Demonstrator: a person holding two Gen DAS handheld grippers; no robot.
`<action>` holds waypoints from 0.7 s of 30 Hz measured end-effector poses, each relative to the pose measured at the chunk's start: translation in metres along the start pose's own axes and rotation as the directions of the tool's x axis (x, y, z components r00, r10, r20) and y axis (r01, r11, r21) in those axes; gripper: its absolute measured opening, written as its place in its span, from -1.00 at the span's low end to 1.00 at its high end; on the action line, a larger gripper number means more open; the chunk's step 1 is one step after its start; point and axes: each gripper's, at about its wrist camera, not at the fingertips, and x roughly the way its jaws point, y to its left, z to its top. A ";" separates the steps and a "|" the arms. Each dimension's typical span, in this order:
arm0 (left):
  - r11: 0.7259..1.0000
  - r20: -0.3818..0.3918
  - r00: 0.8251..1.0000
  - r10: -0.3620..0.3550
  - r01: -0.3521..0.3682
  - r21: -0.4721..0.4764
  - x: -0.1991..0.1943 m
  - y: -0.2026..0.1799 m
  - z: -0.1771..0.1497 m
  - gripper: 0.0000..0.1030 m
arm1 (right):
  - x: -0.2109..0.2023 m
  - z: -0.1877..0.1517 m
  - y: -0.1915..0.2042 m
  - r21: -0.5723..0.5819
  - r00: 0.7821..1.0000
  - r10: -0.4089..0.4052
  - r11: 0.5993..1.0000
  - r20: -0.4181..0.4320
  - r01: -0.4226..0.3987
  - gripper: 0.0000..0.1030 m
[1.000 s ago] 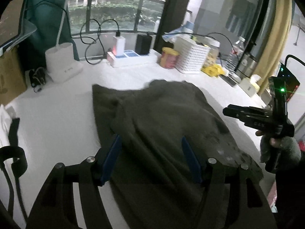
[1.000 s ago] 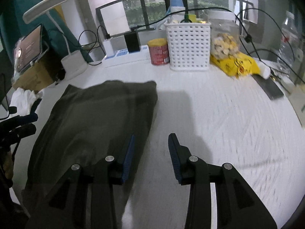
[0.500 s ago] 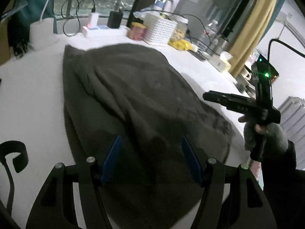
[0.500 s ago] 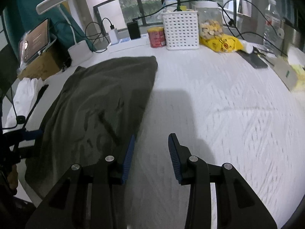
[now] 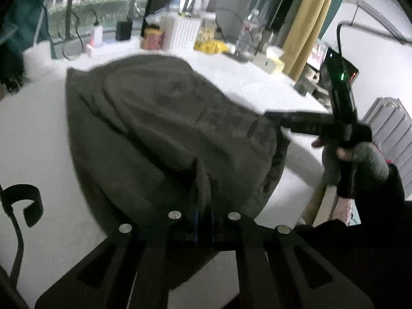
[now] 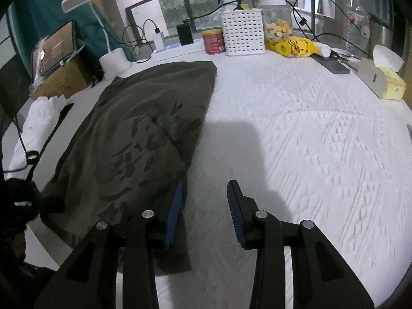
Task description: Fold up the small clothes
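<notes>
A dark olive garment (image 5: 164, 128) with a black print lies spread on the white textured table; it also shows in the right wrist view (image 6: 139, 134). My left gripper (image 5: 203, 216) is shut on the garment's near hem, with a ridge of cloth pinched between the blue pads. My right gripper (image 6: 204, 206) is open at the garment's right near corner, its left pad over the cloth edge and its right pad over bare table. From the left wrist view, the right gripper (image 5: 303, 122) reaches the garment's right edge.
At the far edge stand a white basket (image 6: 243, 32), a red can (image 6: 212, 41), a snack jar (image 6: 278, 25), a yellow bag (image 6: 293, 47), chargers and cables. A tissue box (image 6: 383, 82) sits at right, a tablet on a cardboard box (image 6: 55, 49) at left.
My left gripper has closed on the garment's near hem, bunching cloth between the pads. My right gripper has moved to the garment's right near corner and stays open.
</notes>
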 end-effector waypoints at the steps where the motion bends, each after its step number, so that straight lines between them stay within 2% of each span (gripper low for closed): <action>1: 1.000 0.014 1.000 0.000 0.000 -0.007 -0.006 0.002 -0.001 -0.92 | -0.002 -0.002 0.002 -0.003 1.000 0.001 1.000 0.000 -0.001 -0.24; 4: 0.999 0.052 0.999 0.007 -0.005 -0.039 -0.024 0.011 -0.002 -0.93 | -0.007 -0.008 0.011 -0.018 1.000 0.011 1.000 -0.006 -0.011 -0.24; 9: 0.996 0.059 0.998 0.018 -0.013 -0.086 -0.035 0.026 -0.010 -0.93 | -0.007 -0.024 0.029 -0.051 0.998 0.032 0.998 -0.045 -0.035 -0.24; 12: 0.995 0.049 0.999 0.012 -0.007 -0.097 -0.036 0.030 -0.018 -0.93 | -0.004 -0.034 0.035 -0.050 0.997 0.036 0.998 -0.075 -0.039 -0.24; 16: 0.995 0.027 1.000 0.011 -0.009 -0.101 -0.030 0.030 -0.027 -0.94 | -0.009 -0.046 0.040 -0.046 0.998 0.025 0.999 -0.052 -0.028 -0.24; 17: 0.995 0.024 1.000 0.013 -0.010 -0.104 -0.030 0.031 -0.029 -0.94 | -0.011 -0.049 0.040 -0.047 0.999 0.021 0.999 -0.043 -0.023 -0.33; 18: 0.994 0.020 1.000 0.014 -0.012 -0.106 -0.028 0.031 -0.030 -0.94 | -0.012 -0.052 0.042 -0.055 0.999 0.019 0.998 -0.040 -0.021 -0.52; 20: 0.994 0.016 1.000 0.022 -0.020 -0.107 -0.026 0.031 -0.032 -0.94 | -0.016 -0.057 0.045 -0.063 0.999 0.030 0.998 -0.035 -0.032 -0.72; 21: 0.994 0.007 1.000 0.026 -0.025 -0.102 -0.023 0.029 -0.032 -0.94 | -0.019 -0.058 0.045 -0.063 0.999 0.030 0.998 -0.028 -0.032 -0.75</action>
